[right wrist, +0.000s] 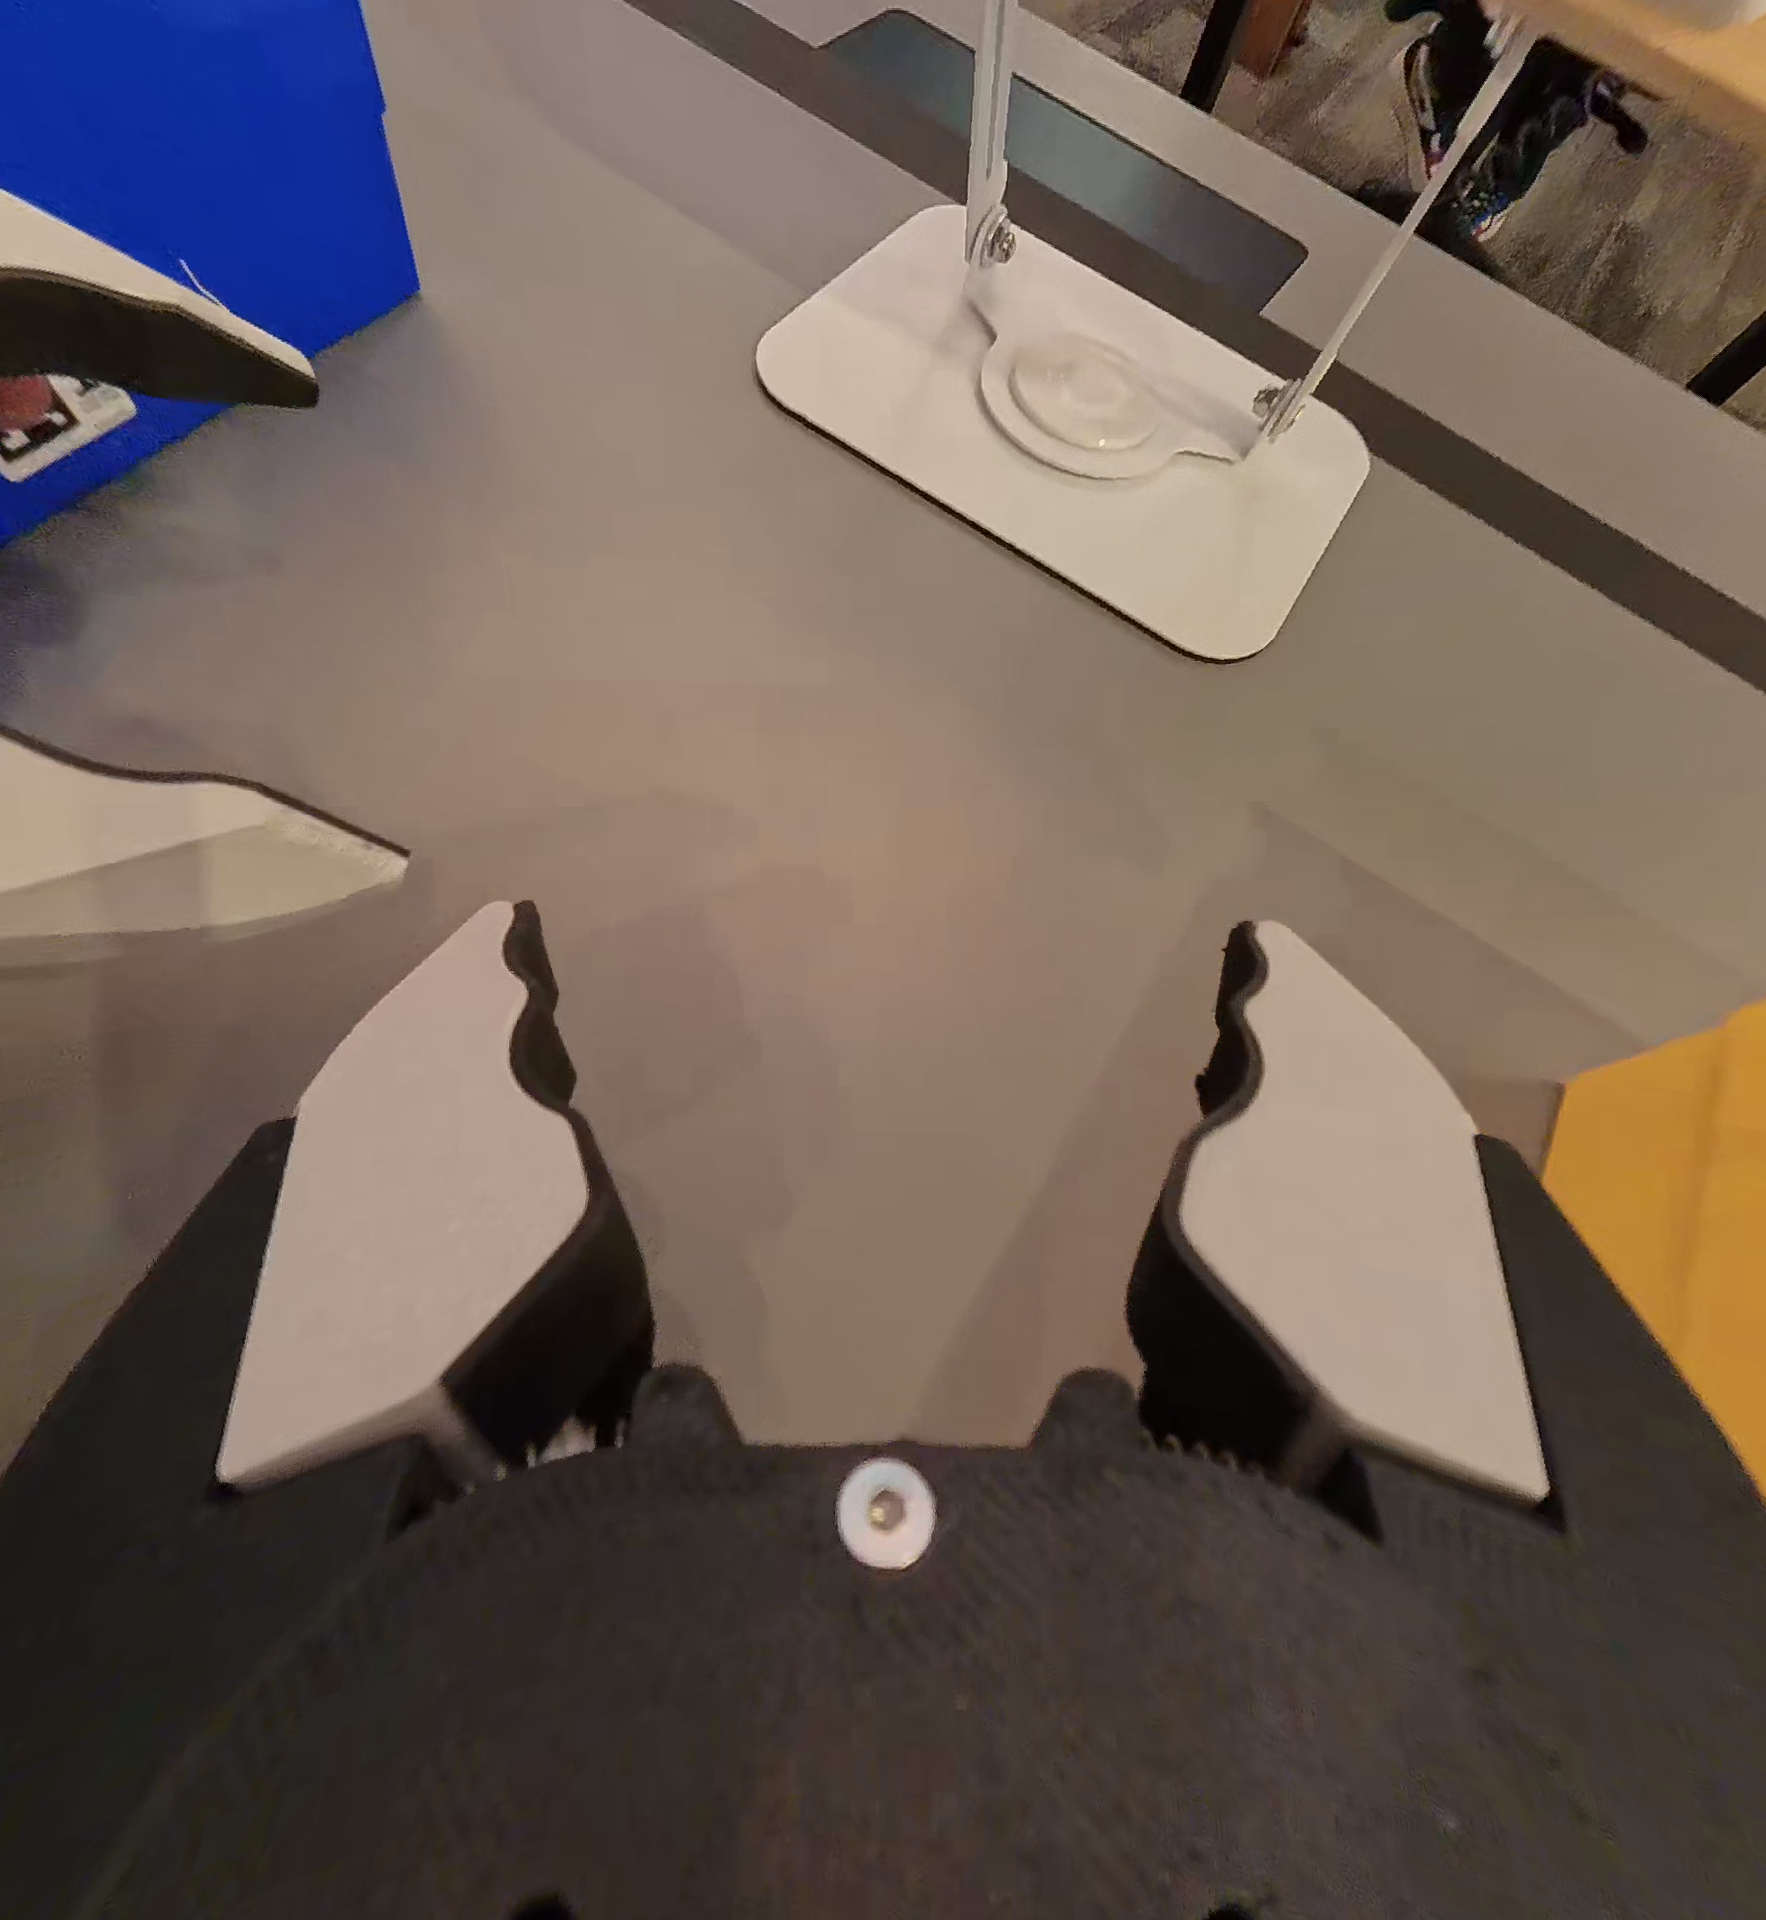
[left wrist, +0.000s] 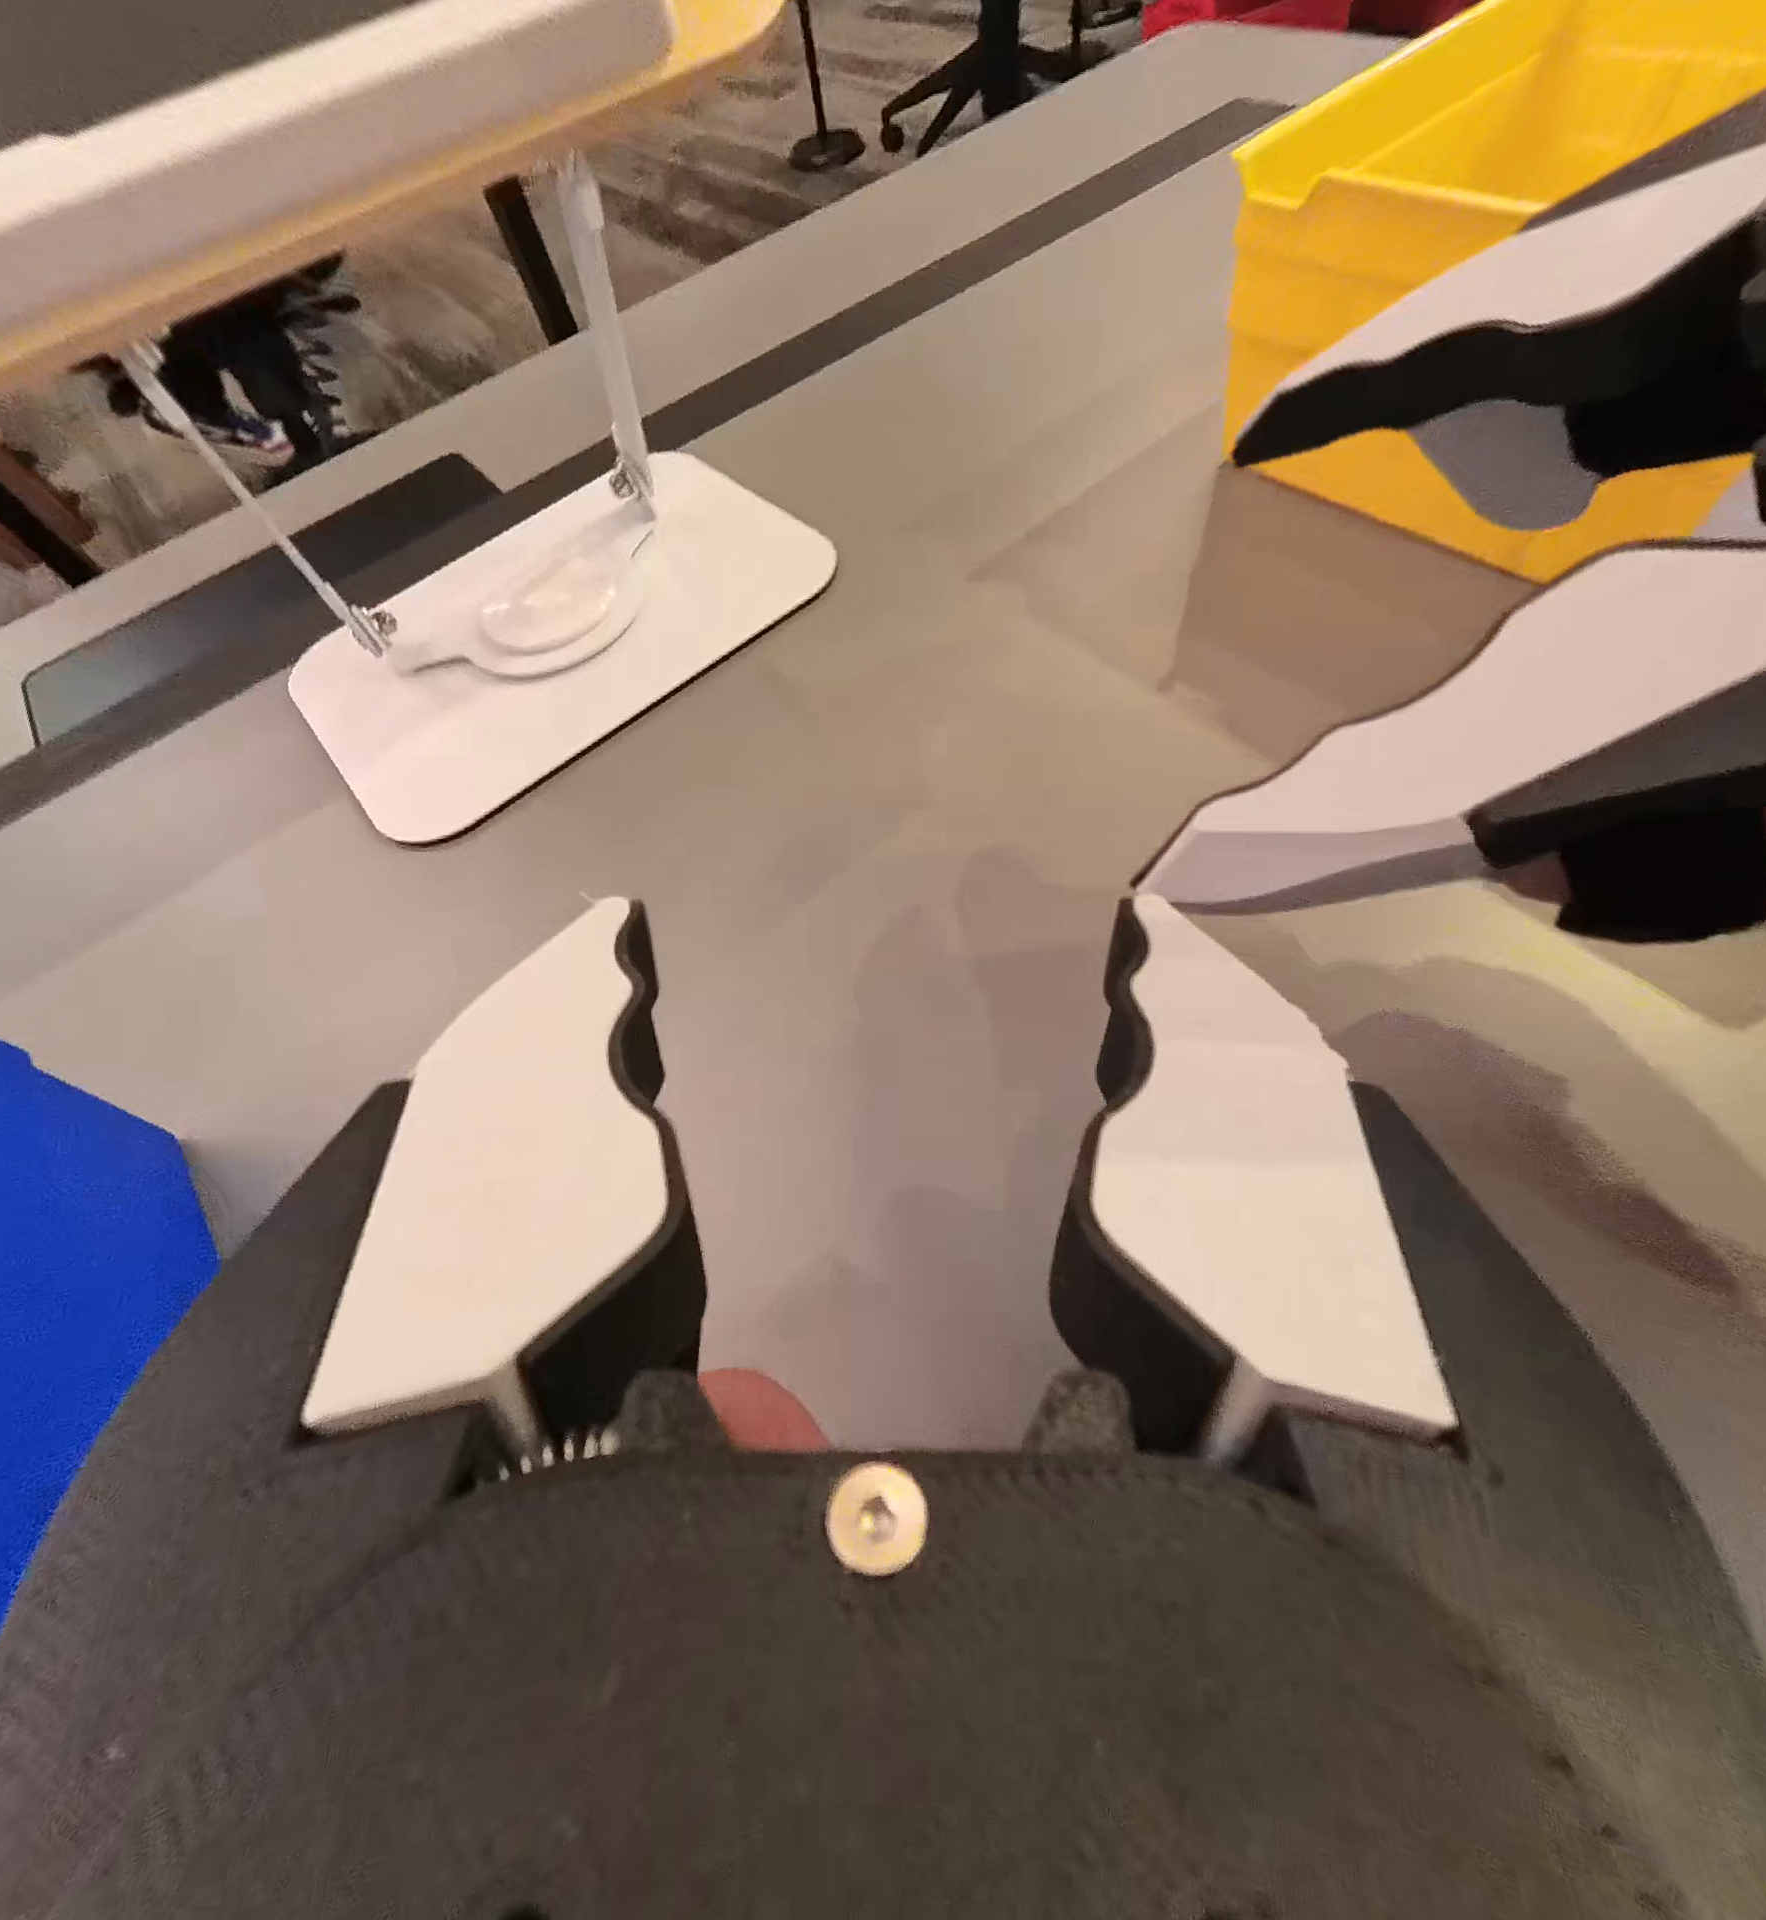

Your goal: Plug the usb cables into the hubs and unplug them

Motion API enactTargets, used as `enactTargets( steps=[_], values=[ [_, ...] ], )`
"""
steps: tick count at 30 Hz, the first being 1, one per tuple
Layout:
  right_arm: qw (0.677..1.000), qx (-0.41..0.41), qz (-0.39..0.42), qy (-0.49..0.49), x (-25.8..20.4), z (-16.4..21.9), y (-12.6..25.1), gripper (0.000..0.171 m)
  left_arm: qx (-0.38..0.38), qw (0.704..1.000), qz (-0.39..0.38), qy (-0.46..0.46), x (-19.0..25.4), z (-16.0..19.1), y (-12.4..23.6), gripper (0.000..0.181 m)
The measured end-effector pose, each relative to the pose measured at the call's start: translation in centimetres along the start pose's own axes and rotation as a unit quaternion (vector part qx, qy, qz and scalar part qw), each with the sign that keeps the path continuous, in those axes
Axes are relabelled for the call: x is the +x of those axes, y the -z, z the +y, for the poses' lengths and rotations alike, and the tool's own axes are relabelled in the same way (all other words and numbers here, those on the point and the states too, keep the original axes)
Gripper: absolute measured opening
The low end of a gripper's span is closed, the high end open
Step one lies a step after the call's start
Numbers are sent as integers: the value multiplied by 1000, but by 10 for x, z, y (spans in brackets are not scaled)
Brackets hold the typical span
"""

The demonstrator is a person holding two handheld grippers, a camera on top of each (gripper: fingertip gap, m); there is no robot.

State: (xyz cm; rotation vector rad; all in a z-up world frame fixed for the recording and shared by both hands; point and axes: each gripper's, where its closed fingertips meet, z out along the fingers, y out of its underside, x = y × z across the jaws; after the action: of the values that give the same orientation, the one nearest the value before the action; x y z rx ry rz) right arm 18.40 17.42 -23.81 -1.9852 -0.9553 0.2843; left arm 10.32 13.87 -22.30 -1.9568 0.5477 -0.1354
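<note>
Left wrist view: left gripper (left wrist: 879,914) spread wide, nothing held, over bare grey worktop (left wrist: 910,727). Right gripper (left wrist: 1185,665) enters from the right, also spread and empty. White lamp base (left wrist: 505,707) near far edge, yellow bin (left wrist: 1430,229) far right, blue box (left wrist: 37,1299) left.

Right wrist view: right gripper (right wrist: 874,920) released, empty. Lamp base (right wrist: 1149,520) at far edge, blue box (right wrist: 183,177) far-left corner. USB cables and hubs not visible in either view.

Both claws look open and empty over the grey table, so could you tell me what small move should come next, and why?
Probably turn the left claw toward the blue bin, or the right claw toward the yellow bin. Both claws are open and empty, and no cable or hub shows on the table, only a white stand.
</note>
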Motion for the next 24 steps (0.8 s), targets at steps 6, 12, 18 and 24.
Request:
enactTargets(
  steps=[6,12,18,24],
  values=[
    [999,-40,-1,-13,10,35,-29,123,-32,999,-5,12,-4,21,-24,84],
    [997,-60,-42,-39,4,52,-48,127,-77,996,-5,37,-13,49,-36,87],
    [993,-94,-60,-29,-5,66,-58,135,-126,992,7,26,-6,72,-45,95],
    [991,-109,-73,-27,-10,70,-59,134,-181,982,28,42,-5,90,-47,96]
  ],
)
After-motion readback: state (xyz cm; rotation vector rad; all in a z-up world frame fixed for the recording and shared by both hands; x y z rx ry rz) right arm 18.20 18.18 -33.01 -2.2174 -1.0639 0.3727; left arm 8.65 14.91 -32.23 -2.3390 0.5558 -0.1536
